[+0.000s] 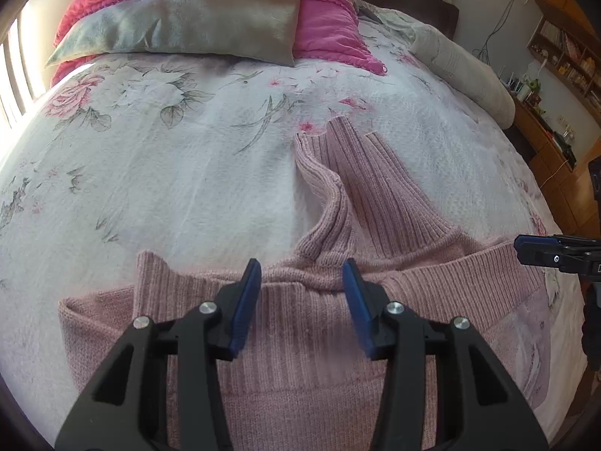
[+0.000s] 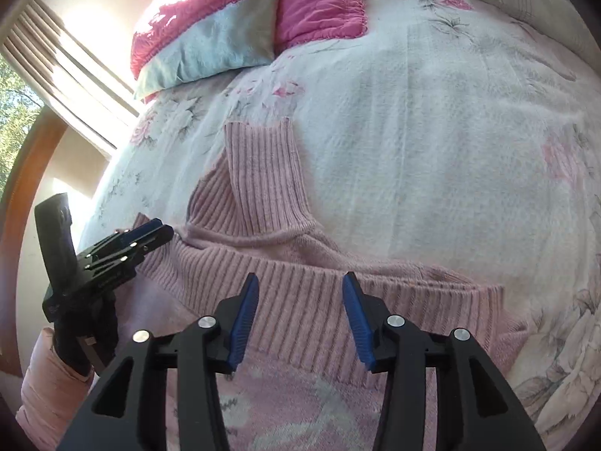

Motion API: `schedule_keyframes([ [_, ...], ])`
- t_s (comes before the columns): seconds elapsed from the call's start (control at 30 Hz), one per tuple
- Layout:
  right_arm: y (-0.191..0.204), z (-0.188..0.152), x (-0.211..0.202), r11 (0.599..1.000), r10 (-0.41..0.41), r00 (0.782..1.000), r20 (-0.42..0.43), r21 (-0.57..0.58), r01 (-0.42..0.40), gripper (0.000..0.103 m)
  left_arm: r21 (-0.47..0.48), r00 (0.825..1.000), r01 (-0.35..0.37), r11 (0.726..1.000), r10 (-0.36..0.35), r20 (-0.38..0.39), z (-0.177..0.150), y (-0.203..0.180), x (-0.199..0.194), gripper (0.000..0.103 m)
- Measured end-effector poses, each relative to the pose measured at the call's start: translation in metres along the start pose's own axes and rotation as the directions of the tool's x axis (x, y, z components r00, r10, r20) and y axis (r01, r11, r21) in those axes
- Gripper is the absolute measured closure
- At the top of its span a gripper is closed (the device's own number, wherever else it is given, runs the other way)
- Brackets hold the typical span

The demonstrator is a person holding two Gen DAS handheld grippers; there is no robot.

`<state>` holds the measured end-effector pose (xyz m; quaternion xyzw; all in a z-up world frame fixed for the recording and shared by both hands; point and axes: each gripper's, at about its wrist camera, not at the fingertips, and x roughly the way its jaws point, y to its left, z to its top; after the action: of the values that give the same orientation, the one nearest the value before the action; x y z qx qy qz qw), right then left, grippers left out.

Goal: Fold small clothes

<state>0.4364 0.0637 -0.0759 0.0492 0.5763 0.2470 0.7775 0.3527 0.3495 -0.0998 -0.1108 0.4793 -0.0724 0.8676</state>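
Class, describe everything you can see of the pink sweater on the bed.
The pink sweater is a dusty-pink ribbed knit lying partly folded on the floral bedspread. Its tall ribbed collar points toward the pillows, one side buckled into an upright fold. A wide ribbed band, seemingly a hem or cuff, is folded across the body below the collar. Near the right claw a paler patterned panel shows. Both claws, left included, are open above it, gripping nothing.

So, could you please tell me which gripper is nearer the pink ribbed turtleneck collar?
Left. The left gripper sits right below the pink ribbed turtleneck collar; the right gripper is off to its right, over the sweater's ribbed band.
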Motion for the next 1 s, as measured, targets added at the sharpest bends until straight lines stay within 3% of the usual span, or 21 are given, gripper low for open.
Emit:
schedule_keyframes([
  [0.23, 0.014, 0.058, 0.065, 0.999, 0.015, 0.999, -0.049, 0.052, -0.013, 0.055, -0.003, 0.998, -0.034, 0.999, 0.034, -0.06, 0.033, -0.015, 0.042, 0.056],
  [0.43, 0.02, 0.07, 0.095, 0.999, -0.033, 0.997, -0.065, 0.041, 0.036, 0.055, -0.053, 0.993, -0.042, 0.998, 0.036, -0.115, 0.039, -0.007, 0.075, 0.049],
  [0.6, 0.013, 0.076, 0.105, 0.997, -0.017, 0.999, -0.035, 0.07, 0.02, 0.057, -0.073, 0.992, -0.047, 0.996, 0.038, -0.122, 0.04, -0.004, 0.087, 0.045],
  [0.63, 0.014, 0.076, 0.107, 0.998, -0.03, 0.999, -0.035, 0.056, 0.032, 0.067, -0.086, 0.992, -0.044, 0.995, 0.033, -0.119, 0.041, -0.003, 0.087, 0.05],
  [0.67, 0.015, 0.075, 0.106, 0.999, -0.01, 1.0, -0.029, 0.043, 0.011, 0.093, -0.089, 0.994, -0.033, 0.996, 0.023, -0.111, 0.041, -0.003, 0.087, 0.062],
  [0.7, 0.015, 0.074, 0.104, 0.998, 0.026, 0.999, -0.024, 0.05, -0.025, 0.094, -0.079, 0.995, -0.015, 0.997, 0.007, -0.104, 0.042, -0.004, 0.085, 0.071],
  [0.73, 0.012, 0.072, 0.098, 0.998, 0.043, 0.999, -0.001, 0.055, -0.043, 0.094, -0.076, 0.995, 0.022, 0.997, -0.029, -0.097, 0.042, -0.005, 0.082, 0.089],
  [0.87, 0.008, 0.056, 0.057, 0.989, 0.135, 0.984, 0.12, 0.042, -0.141, 0.095, -0.074, 0.995, 0.099, 0.992, -0.099, 0.005, 0.036, -0.006, 0.051, 0.093],
  [1.0, 0.02, 0.027, 0.007, 0.978, 0.2, 0.954, 0.225, -0.103, -0.181, 0.095, -0.041, 0.973, 0.19, 0.981, -0.182, 0.14, 0.016, -0.009, 0.005, 0.093],
])
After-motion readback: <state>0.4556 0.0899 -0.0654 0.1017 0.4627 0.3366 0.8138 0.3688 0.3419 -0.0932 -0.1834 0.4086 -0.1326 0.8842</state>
